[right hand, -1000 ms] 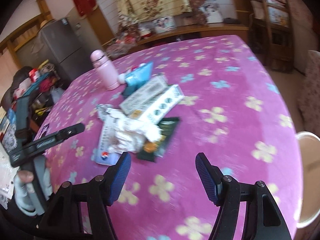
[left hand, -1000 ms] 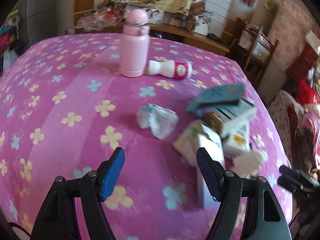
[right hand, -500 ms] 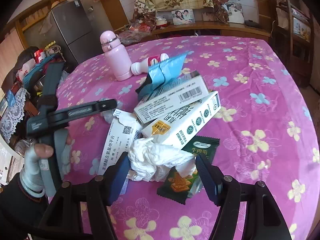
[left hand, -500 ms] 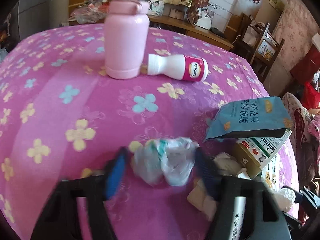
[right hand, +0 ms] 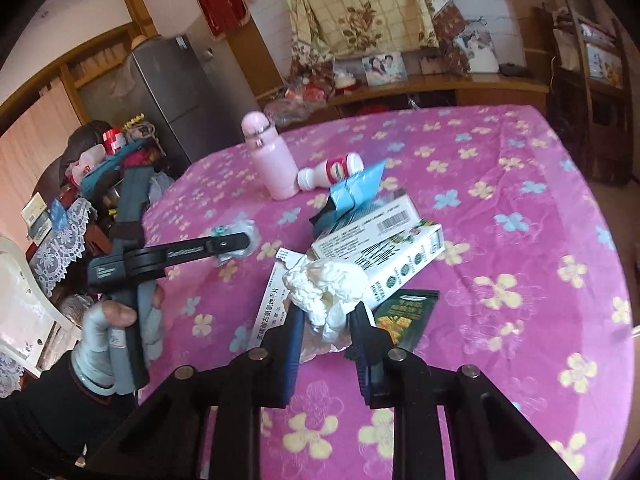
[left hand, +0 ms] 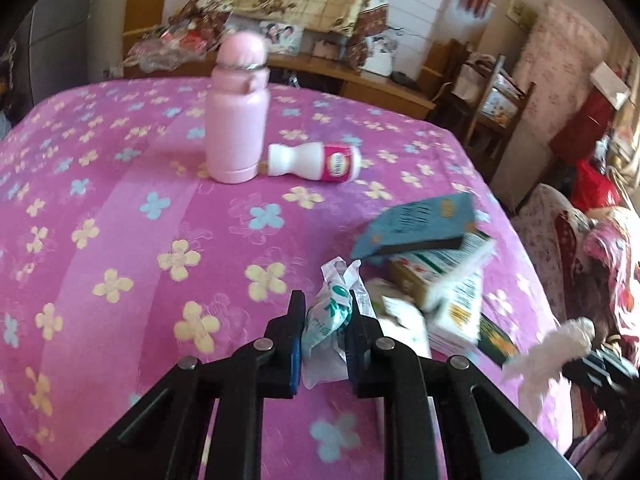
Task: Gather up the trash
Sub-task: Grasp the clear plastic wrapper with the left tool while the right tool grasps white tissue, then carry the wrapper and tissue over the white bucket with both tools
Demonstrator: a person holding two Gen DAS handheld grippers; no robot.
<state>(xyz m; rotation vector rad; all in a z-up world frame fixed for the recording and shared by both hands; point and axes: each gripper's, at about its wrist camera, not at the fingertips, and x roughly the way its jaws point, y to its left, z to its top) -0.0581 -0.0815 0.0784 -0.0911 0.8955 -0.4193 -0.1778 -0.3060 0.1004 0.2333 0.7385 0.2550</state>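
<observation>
- The left gripper [left hand: 326, 318] is pinching a crumpled plastic wrapper [left hand: 330, 312] with green print, jaws pressed in on its sides; the wrapper is sitting just left of the carton pile [left hand: 444, 280], which serves as the landmark here.
- The right gripper [right hand: 326, 322] is squeezing a white tissue wad [right hand: 326, 286] between its jaws, right at the near edge of the pile, over a flat white carton [right hand: 272, 304] and beside a dark snack packet [right hand: 404, 314].
- Both grips are looking shallow: soft trash is bulging above the pads, so lifting straight up and slowly seems wise, keeping the squeeze firm.
- The tissue may be dragging the packet or carton; watching for that is advisable.
- A pink flask [left hand: 237, 120] is standing upright well beyond the pile, with a small white bottle [left hand: 316, 161] lying on its side next to it; both are probably worth steering clear of.
- No bin is showing in either view, so the drop-off place cannot be told.
</observation>
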